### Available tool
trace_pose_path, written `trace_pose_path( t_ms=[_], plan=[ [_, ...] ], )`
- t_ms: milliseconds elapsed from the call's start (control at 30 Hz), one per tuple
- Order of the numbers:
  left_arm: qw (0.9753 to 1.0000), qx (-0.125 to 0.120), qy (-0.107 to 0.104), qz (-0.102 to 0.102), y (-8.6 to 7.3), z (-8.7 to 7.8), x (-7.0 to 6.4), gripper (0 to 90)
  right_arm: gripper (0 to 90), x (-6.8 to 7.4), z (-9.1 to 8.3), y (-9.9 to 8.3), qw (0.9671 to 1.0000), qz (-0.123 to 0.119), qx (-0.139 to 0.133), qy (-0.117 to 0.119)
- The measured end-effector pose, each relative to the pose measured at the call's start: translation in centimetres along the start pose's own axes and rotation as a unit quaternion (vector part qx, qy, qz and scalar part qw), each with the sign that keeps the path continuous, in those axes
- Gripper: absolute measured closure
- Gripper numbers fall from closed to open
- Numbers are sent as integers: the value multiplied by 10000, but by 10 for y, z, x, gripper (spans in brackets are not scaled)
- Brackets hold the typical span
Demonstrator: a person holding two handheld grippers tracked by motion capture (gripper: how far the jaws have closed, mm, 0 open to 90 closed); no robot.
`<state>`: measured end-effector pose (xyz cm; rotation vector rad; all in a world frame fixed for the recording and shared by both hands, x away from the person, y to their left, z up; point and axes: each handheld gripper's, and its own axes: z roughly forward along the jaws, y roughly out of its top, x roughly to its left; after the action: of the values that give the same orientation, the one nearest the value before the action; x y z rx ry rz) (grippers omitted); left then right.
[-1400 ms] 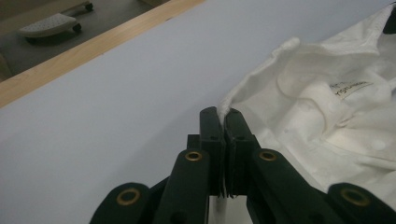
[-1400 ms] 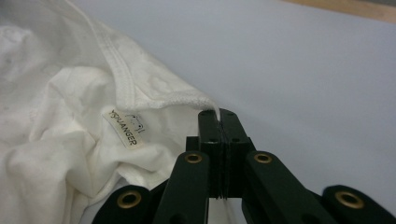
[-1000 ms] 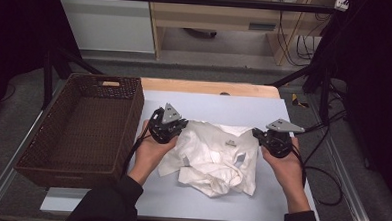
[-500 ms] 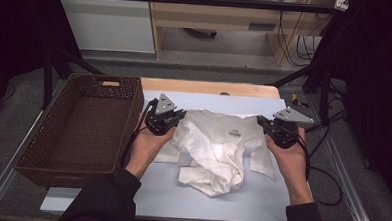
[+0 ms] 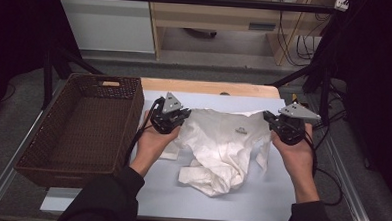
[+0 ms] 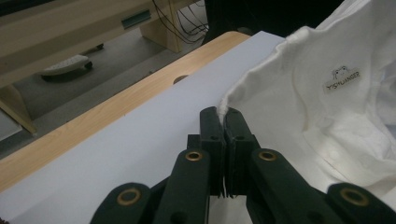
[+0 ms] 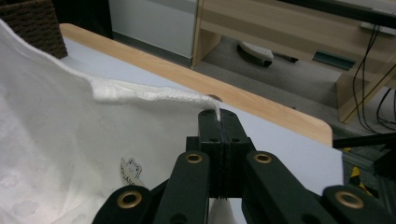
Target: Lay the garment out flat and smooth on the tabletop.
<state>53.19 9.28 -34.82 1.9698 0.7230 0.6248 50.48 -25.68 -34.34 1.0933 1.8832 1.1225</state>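
Stretching between both grippers, the white garment [image 5: 222,146] hangs over the middle of the counter [image 5: 260,203], its lower folds resting there. The left gripper [image 5: 176,117] has its fingers pinching one top corner; the right gripper [image 5: 276,125] pinches the other. A brown wicker basket [image 5: 42,154] stands just left, clear of the cloth.

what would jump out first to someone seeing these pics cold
A white garment hangs stretched between two grippers above the middle of the pale table, its lower part crumpled on the surface. The left gripper and right gripper each pinch an upper edge, jaws shut. A dark wicker basket sits at the left.
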Motion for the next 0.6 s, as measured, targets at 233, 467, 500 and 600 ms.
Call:
trace_pose_path(
  t_ms=[233,467,500,600],
  plan=[
    [9999,-136,-12,72,16,-1,-4,885,896,-12,-18,20,9997,-80,-114,-182],
    [9996,-267,77,37,26,-8,2,886,896,-14,-20,27,9996,-118,-160,-199],
    [9996,-273,92,29,27,-9,4,886,896,-13,-19,28,9996,-112,-172,-186],
    [9995,-256,186,48,32,-15,11,887,896,-9,-16,30,9996,-126,-210,-136]
  ],
)
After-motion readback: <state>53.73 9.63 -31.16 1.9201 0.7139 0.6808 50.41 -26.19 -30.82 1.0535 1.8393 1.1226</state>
